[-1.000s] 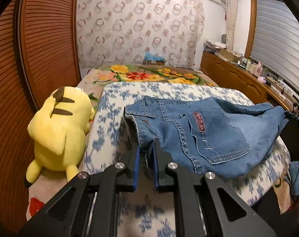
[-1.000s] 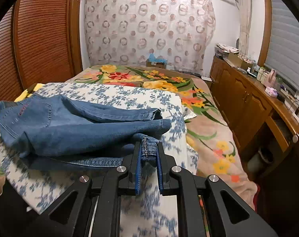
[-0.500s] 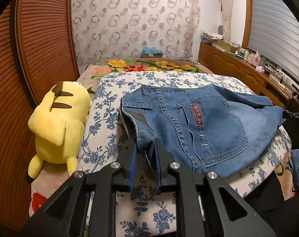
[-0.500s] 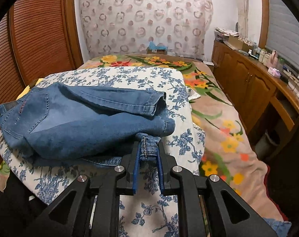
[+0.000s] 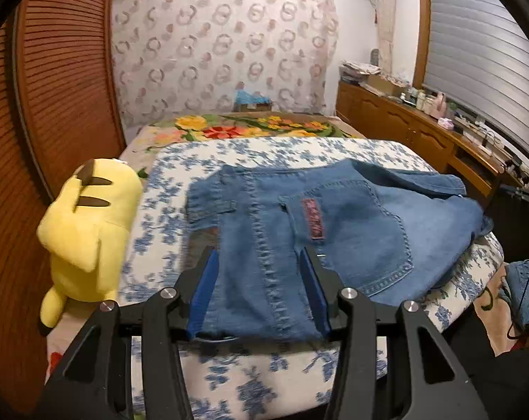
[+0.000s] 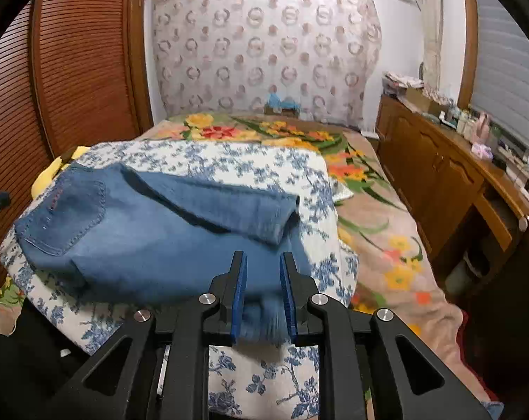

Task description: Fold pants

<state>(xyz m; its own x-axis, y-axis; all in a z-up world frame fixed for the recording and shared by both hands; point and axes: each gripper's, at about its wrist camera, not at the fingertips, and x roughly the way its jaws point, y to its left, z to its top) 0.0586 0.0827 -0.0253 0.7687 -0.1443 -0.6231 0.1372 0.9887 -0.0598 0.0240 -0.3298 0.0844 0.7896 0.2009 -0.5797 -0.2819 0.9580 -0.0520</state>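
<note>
- The pants (image 5: 334, 231) lie folded on the blue-flowered cover (image 5: 299, 150) of the bed (image 6: 387, 231), waist end toward the left gripper (image 5: 261, 290), leg hems toward the right gripper (image 6: 262, 294)
- Long axis: it runs across the bed from one gripper to the other; the back pocket with its red label (image 5: 313, 218) faces up
- Left gripper: the fingers (image 5: 205, 287) are spreading; denim at the waist edge lies between them, and the pads appear to stand clear of it
- Right gripper: the fingers (image 6: 238, 294) are parting by a smaller amount; the hem bundle (image 6: 264, 322) sits in the gap. Motion blur hides the contact, but a gap seems to show at each pad, so the cloth is judged released
- Nearer hand: each hand is at its own end, the left at the waist, the right at the hems; neither is nearer the middle
- Judgement: the coming move turns on the cloth lying directly ahead of and under both pairs of fingers; drawing back toward the near bed edge would clear it
- Containers: none in use. A yellow plush toy (image 5: 86, 231) lies on the bed just beside the cover on the left; more denim (image 5: 523, 294) lies off the bed on the right
</note>
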